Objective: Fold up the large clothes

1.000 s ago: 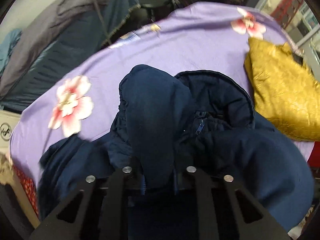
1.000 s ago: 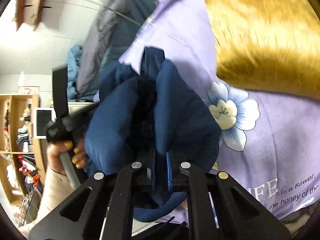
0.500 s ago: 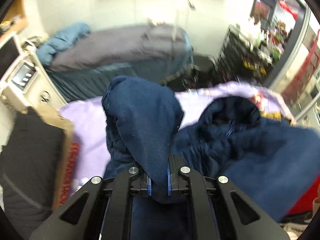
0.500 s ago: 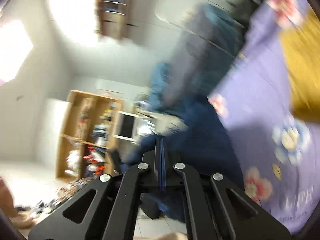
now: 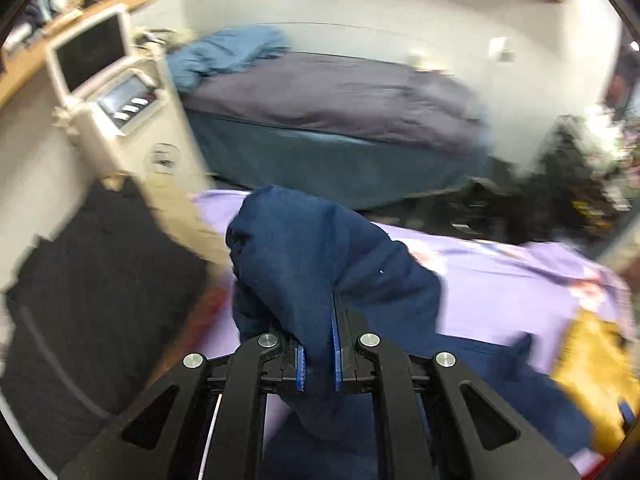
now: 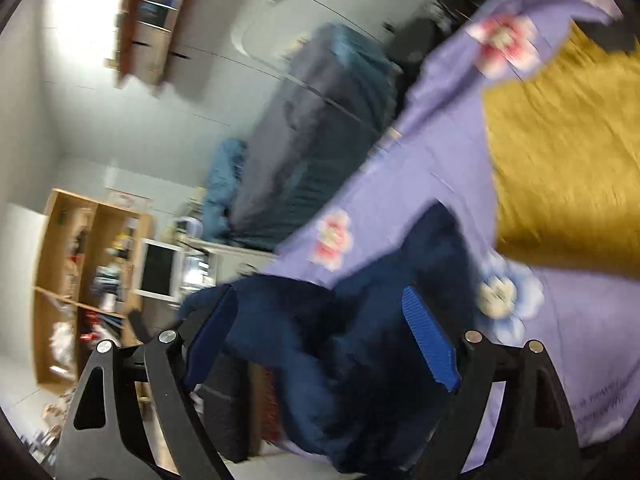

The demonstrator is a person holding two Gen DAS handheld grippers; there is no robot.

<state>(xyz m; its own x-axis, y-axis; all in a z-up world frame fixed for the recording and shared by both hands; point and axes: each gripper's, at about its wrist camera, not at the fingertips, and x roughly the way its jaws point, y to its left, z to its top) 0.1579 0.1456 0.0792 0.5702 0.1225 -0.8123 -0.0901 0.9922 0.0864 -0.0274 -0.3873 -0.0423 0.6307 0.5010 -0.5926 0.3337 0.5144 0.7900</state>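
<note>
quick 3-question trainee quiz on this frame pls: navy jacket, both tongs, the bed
1. True or false: the left tongs are clamped on a fold of the navy jacket.
2. How do the right tongs stand? A) shut on the jacket B) open, pads apart, jacket cloth lying between them C) shut on the yellow cushion
3. Fill in: the jacket lies on a ____ bedsheet printed with flowers.

Key: 1 true. 2 B: their jaws have just been opening, and neither blue pad presses the cloth. 3 purple; the yellow cushion rests on the same sheet.
</note>
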